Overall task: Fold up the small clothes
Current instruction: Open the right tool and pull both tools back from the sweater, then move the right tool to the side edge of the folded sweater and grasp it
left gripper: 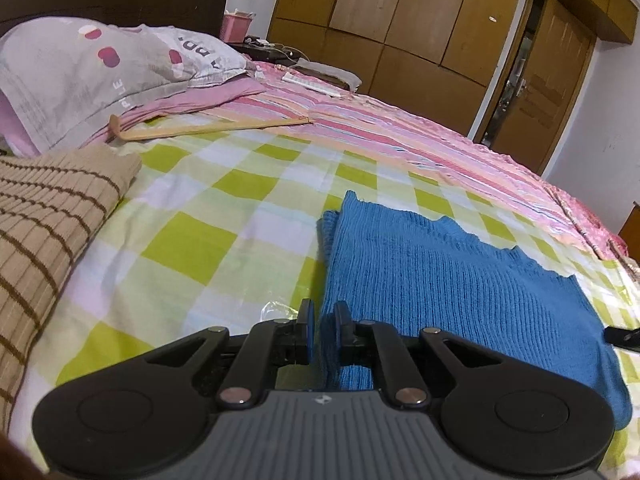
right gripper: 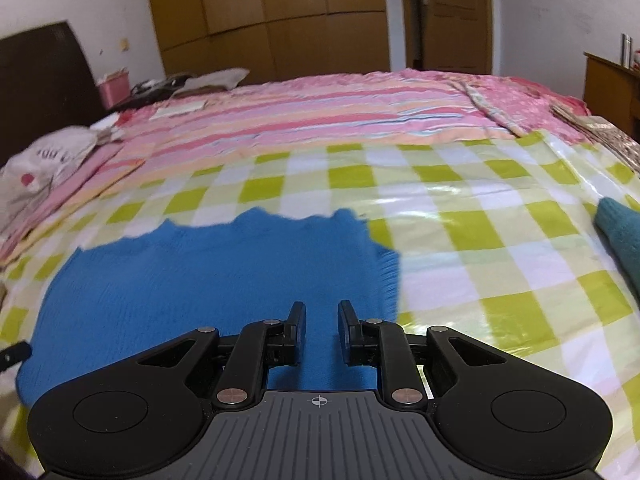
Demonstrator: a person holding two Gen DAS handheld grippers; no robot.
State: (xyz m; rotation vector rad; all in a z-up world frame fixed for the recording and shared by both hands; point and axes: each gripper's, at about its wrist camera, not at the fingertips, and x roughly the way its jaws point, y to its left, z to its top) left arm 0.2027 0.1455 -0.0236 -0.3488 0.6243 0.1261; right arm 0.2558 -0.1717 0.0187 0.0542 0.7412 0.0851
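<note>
Blue ribbed knit garment (left gripper: 440,280) lies folded flat on the checked bed sheet (left gripper: 224,208); left gripper (left gripper: 322,330) fingers clamp its edge, right gripper (right gripper: 322,330) fingers apart above it

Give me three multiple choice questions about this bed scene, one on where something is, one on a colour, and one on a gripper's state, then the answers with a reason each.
1. Where does the wooden hanger lie?
A. On the blue knit garment
B. On the bed near the pillow
C. On the wardrobe door

2. What colours are the checks on the checked sheet?
A. Green and white
B. Red and black
C. Blue and yellow

3. How does the left gripper stand?
A. Wide open above the pillow
B. Closed on the hanger
C. Shut on the edge of the blue knit garment

Answers:
1 B, the hanger rests just below the pillow.
2 A, green and white squares cover the sheet.
3 C, a fold at the edge of the blue knit garment is pinched between its nearly closed fingers.
</note>
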